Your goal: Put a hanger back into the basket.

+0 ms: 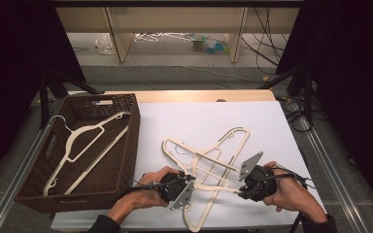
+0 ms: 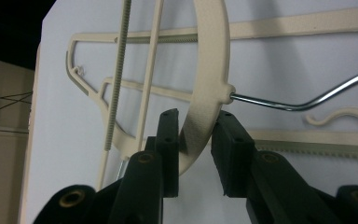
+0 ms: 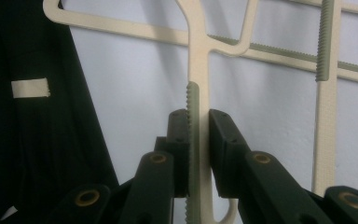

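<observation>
Several cream plastic hangers (image 1: 209,162) lie crossed on the white table sheet (image 1: 199,119). My left gripper (image 1: 193,185) is at the near left of the pile. In the left gripper view its jaws (image 2: 196,135) are shut on the curved neck of one hanger (image 2: 209,70), just below where the metal hook (image 2: 303,100) comes out. At the near right, my right gripper (image 1: 241,191) holds another part of the pile. In the right gripper view it (image 3: 198,135) is shut on a straight hanger bar (image 3: 198,60) with a ridged strip.
A dark brown wicker basket (image 1: 128,141) stands at the left of the table, with one cream hanger (image 1: 85,145) lying inside it. The sheet's near edge is just below my hands. Beyond the table are a floor, shelving legs and cables.
</observation>
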Available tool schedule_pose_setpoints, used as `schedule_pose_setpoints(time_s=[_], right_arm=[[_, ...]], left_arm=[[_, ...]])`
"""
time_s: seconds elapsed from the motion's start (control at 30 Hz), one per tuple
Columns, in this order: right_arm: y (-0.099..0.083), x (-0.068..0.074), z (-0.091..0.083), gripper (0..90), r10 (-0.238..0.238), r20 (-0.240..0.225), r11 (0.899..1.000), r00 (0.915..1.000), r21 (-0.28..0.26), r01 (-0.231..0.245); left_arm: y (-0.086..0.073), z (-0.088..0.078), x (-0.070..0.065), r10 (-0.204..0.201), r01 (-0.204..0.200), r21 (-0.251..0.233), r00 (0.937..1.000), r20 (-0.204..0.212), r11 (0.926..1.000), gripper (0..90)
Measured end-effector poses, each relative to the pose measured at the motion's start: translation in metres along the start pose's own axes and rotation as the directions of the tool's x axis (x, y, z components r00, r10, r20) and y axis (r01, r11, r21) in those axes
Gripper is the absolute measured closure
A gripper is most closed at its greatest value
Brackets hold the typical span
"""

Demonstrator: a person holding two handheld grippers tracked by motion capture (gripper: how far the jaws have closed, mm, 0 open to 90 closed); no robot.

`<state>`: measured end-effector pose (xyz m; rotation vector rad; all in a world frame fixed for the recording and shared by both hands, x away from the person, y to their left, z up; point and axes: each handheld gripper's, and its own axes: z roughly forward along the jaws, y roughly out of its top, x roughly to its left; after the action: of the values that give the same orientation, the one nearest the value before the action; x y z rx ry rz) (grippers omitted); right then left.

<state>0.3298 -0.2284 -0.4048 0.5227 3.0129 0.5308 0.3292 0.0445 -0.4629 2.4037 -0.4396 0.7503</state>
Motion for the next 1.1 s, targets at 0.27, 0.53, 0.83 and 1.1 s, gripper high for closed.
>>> schedule_pose_setpoints(time_s=[0.27, 0.53, 0.83, 1.1], right_arm=[[-0.008, -0.009, -0.003, 73.5, 0.037, 0.0, 0.999, 0.9993, -0.038, -0.037], [-0.004, -0.008, -0.032, 56.6, 0.081, 0.106, 0.974, 0.9911, -0.22, -0.056], [-0.006, -0.008, -0.058, 42.8, 0.224, 0.153, 0.893, 0.9625, -0.427, -0.14], [-0.009, 0.001, -0.051, 38.0, 0.257, 0.119, 0.856, 0.9591, -0.488, -0.169]], left_arm=[[0.015, -0.007, 0.015, 0.0, 0.0, -0.029, 1.0, -0.007, 0.9996, 79.3], [0.035, -0.023, 0.051, -0.078, 0.078, -0.026, 0.9969, -0.002, 0.9966, 85.9], [0.024, -0.04, 0.082, -0.411, 0.408, -0.064, 0.9112, -0.031, 0.9105, 85.9], [0.01, -0.077, 0.11, -0.695, 0.69, -0.19, 0.7172, 0.045, 0.6988, 85.9]])
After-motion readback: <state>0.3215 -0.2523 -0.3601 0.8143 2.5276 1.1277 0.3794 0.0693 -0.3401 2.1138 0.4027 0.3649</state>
